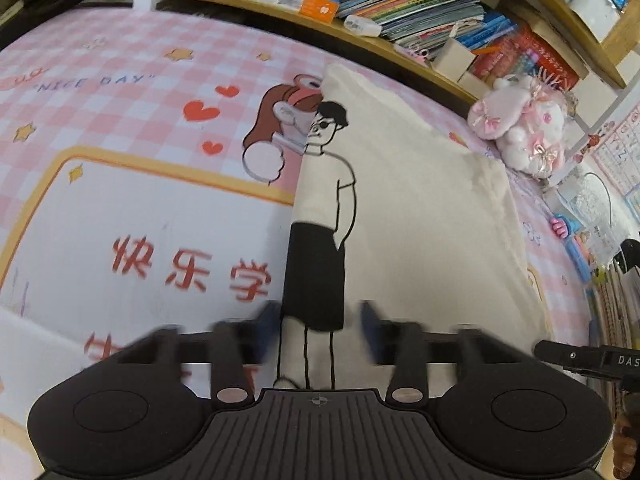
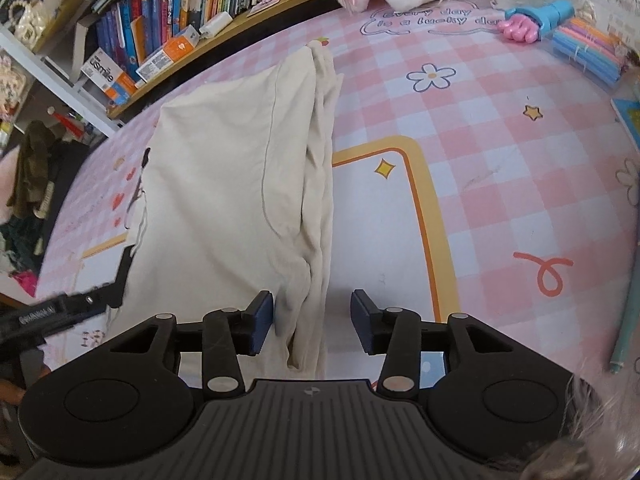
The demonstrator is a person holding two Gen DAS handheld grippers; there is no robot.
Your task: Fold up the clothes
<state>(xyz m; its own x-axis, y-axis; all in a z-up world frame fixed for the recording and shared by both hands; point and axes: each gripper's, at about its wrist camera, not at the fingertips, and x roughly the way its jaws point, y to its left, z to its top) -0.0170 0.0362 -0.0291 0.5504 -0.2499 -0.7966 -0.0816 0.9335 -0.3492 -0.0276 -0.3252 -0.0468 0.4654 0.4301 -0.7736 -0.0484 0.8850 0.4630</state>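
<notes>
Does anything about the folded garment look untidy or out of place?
Yes. The cream garment is bunched into loose vertical ridges along its right edge, not flat, with the open right gripper straddling that edge. The open left gripper straddles its printed side.

The pink checked table mat (image 1: 120, 112) carries the words "NICE DAY" in quotes near its far left side, and big red Chinese characters, 快乐学, on its white panel. At the mat's other end, a speech bubble reads "Every day is a lucky da…", its last letters hidden. On the bookshelf (image 2: 168, 80), a white and orange box (image 2: 110, 74) says "usmile". The other gripper's black body (image 1: 592, 360) shows the letters "DAS" at the frame's edge. Book spines are too blurred to read.
</notes>
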